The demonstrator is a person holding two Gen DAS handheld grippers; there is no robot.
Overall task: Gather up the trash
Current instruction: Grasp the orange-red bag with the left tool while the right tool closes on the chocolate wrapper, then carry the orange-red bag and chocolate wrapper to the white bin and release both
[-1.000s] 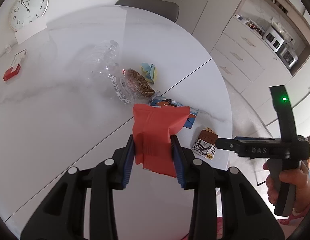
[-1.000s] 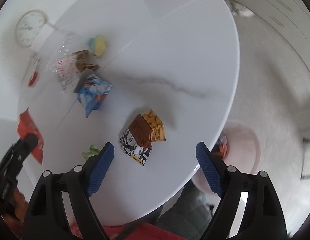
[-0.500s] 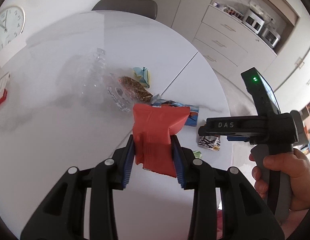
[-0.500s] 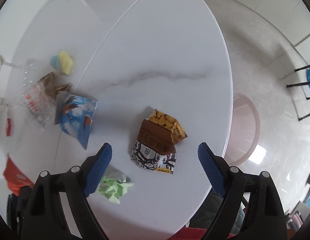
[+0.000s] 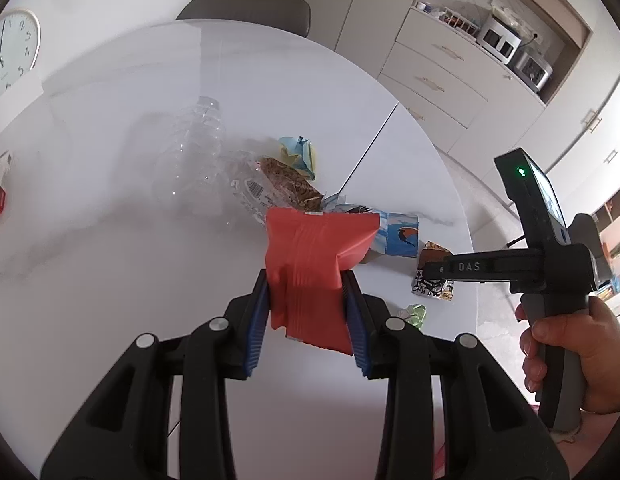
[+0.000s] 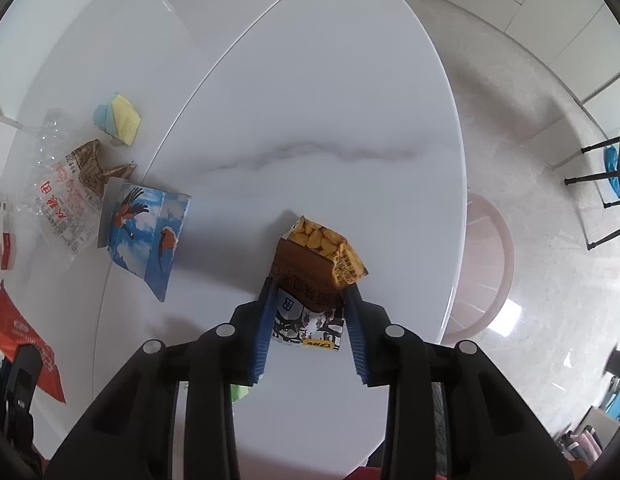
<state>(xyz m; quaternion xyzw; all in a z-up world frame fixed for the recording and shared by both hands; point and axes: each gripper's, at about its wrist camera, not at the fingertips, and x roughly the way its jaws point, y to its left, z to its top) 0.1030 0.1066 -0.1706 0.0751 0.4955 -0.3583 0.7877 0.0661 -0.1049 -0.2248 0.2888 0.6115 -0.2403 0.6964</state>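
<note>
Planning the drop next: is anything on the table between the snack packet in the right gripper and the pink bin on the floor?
Nothing visible. The snack packet, between the right gripper pads, sits near the table edge; only bare tabletop lies toward the pink bin below.

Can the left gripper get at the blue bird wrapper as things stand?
Probably not yet: the left gripper is shut on the red packet, so its jaws are full. The blue bird wrapper itself lies uncovered on the table.

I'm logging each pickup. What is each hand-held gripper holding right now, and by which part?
Left hand-held gripper: red packet, gripped across its lower half. Right hand-held gripper, jaws just closed: brown snack bag, by its side edges.
</note>
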